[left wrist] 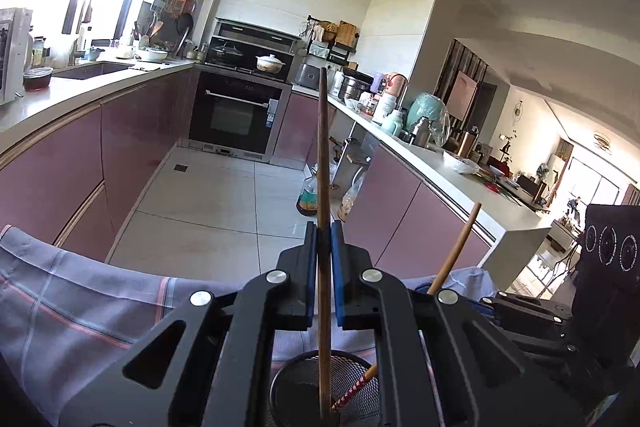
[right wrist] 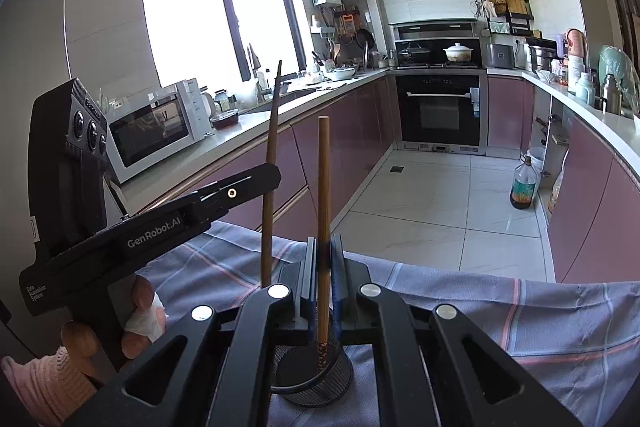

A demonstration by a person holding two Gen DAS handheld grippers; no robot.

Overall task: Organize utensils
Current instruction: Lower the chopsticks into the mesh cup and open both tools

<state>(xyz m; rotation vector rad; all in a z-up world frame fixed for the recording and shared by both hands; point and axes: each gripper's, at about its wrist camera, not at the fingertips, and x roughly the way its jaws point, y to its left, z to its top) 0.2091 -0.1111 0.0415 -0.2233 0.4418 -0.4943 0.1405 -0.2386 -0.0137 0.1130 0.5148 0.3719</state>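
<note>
Right now you work over the cloth-covered surface (right wrist: 500,311), dropping chopsticks into the mesh holder (right wrist: 316,383). Your left hand-held gripper (left wrist: 324,239) is clamped on the dark chopstick (left wrist: 323,147), your right hand-held gripper (right wrist: 324,251) on the lighter chopstick (right wrist: 323,179), whose patterned end already sits inside the holder. Next, I judge, lower each tip fully in, then part the jaws.

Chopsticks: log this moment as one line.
left gripper: shut on dark chopstick | right gripper: shut on light chopstick | both tips in mesh holder | holder on plaid cloth
</note>
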